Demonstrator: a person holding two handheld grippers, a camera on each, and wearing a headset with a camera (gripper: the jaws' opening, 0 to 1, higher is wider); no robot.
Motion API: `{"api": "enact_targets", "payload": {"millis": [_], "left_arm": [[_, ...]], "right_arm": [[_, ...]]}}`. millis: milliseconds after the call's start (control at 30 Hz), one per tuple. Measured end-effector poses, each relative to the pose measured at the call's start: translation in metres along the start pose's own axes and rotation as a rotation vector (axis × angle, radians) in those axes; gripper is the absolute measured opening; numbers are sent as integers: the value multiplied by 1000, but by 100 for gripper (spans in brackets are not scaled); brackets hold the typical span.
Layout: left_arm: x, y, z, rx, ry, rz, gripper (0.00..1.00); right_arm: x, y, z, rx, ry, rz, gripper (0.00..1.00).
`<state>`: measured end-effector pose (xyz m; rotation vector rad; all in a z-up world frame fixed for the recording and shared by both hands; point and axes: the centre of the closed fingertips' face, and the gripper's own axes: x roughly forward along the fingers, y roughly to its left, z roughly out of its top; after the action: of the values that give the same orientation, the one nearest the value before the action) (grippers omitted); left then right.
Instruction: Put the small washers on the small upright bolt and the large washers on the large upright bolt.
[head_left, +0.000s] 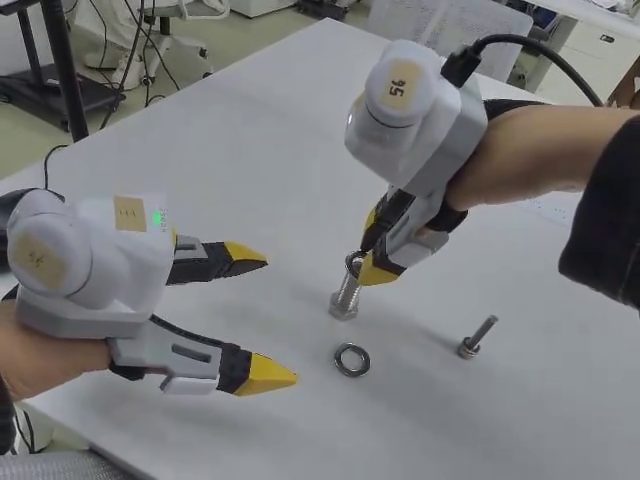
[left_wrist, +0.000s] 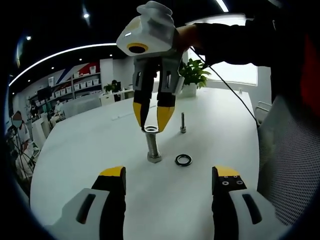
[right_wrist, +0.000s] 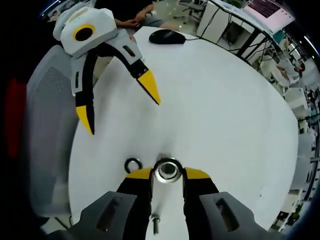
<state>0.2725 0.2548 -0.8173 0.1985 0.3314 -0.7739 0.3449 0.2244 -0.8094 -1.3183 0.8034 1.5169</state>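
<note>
While right hand-held gripper pinches washer, seemingly atop large bolt

the right gripper, pinching the held washer, sits at the top of the large bolt and blocks the way down onto it. the loose washer lies flat near the bolt's foot, open from above, with bare table between it and the wide-spread left gripper. the small bolt stands well apart to the side, with free room over it.

A potted plant stands beyond the white table (window behind).
</note>
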Motion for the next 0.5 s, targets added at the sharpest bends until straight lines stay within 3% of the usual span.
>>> {"api": "enact_targets", "payload": {"millis": [500], "left_arm": [[0,1,-4,-6,24,-1,69]], "right_arm": [[9,1,1,-3,16,24,24]]}}
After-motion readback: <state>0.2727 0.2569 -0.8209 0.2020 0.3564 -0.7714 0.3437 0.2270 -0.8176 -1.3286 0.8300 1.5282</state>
